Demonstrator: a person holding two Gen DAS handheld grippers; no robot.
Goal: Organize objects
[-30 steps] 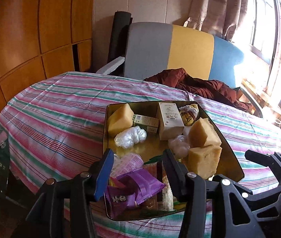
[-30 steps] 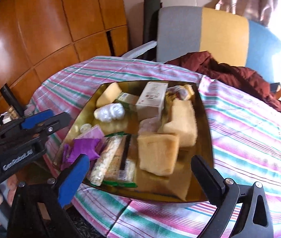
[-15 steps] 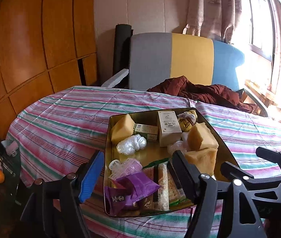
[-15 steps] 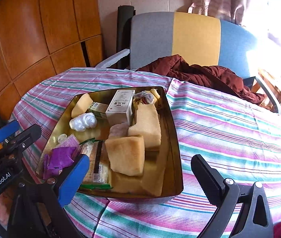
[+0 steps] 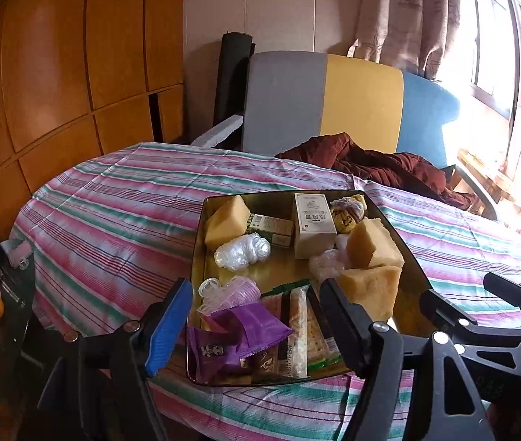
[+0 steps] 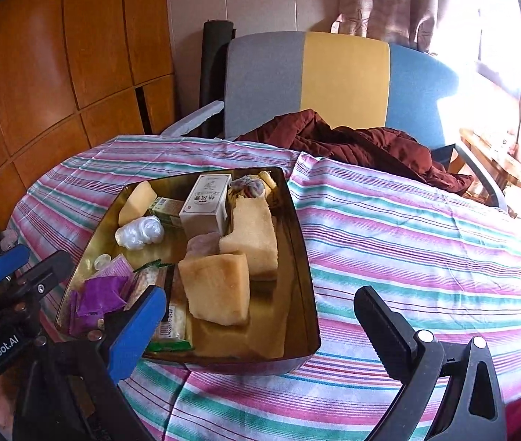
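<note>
The left gripper (image 5: 251, 316) has just been opening, and now its jaws stand wide apart with nothing held. Between them you can see the purple packets (image 5: 238, 330) and the near end of the gold tray (image 5: 196, 257), but the pads press on none of it. The right gripper (image 6: 260, 327) is wide open too and holds nothing; it hangs over the tray's near right corner.

The tray sits on the striped tablecloth (image 5: 113, 213). Inside it, next to the purple packets, lie long cracker packs (image 5: 301, 327), partly hidden by the left gripper's dark finger. Further in are yellow sponge blocks (image 5: 370, 286), a clear crumpled bag (image 5: 242, 251), a white box (image 5: 312, 224) and a small green box (image 5: 271, 226). The writing on the boxes is too small to read. A round wrapped thing (image 5: 348, 213) sits in the tray's far corner; what it is I cannot tell.

Behind the tray, a dark red jacket (image 5: 370, 161) lies by a grey, yellow and blue chair (image 5: 334, 99).
</note>
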